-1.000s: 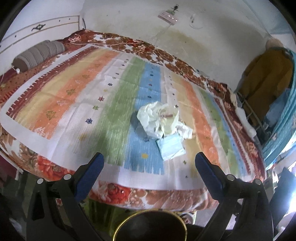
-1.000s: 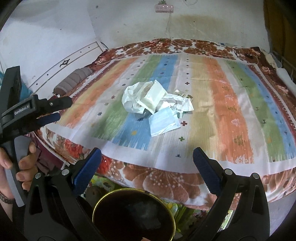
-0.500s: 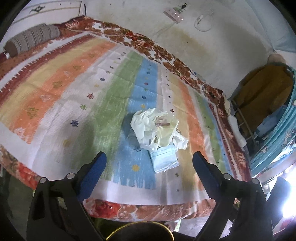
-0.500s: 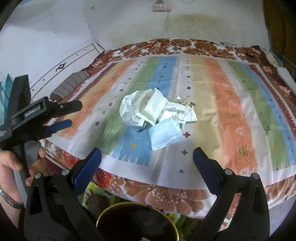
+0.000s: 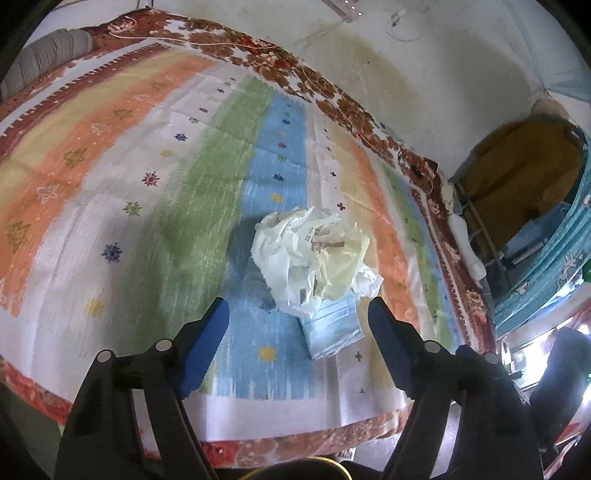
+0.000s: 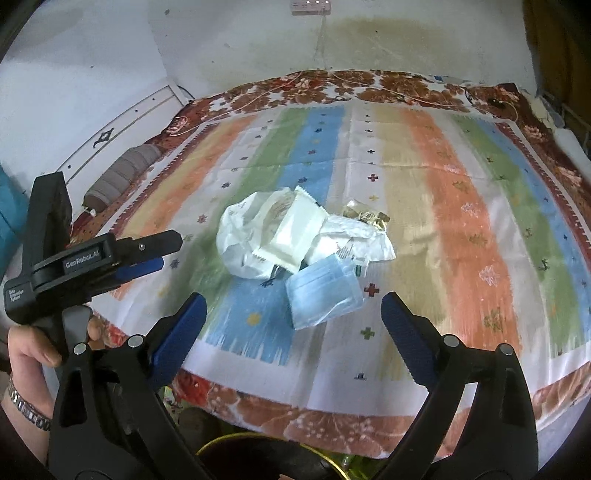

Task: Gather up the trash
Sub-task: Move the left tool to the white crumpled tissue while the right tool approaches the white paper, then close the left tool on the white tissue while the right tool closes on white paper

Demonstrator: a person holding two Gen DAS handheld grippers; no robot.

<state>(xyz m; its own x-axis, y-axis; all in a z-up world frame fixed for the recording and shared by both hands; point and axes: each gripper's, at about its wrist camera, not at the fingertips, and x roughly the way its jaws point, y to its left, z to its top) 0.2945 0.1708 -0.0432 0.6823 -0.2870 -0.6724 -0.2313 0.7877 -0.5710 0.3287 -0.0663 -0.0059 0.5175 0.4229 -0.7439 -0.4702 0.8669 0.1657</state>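
Observation:
A heap of trash lies mid-bed on the striped bedspread (image 6: 461,229): a crumpled white plastic bag (image 5: 291,254) (image 6: 240,236), a white packet (image 6: 295,236), a blue face mask (image 5: 332,328) (image 6: 323,291) and small gold wrappers (image 6: 365,216). My left gripper (image 5: 297,306) hovers over the near side of the heap. Its jaws are closing, and the blue pads stand apart from the bag and mask. From the right wrist view the left gripper (image 6: 171,251) shows at the left, held by a hand (image 6: 26,343). My right gripper (image 6: 291,300) is open, short of the mask, with nothing in it.
A dark bin with a yellow rim (image 6: 221,441) (image 5: 325,459) sits below the bed's near edge. A grey bolster (image 6: 122,177) lies at the far left. Stained wall with a power strip (image 6: 312,5) behind. Shelves and blue cloth (image 5: 546,258) crowd the right.
Both grippers have moved in toward the heap, which now looks bigger and nearer. The left jaws have narrowed. The bin has slid toward the bottom edge of both views.

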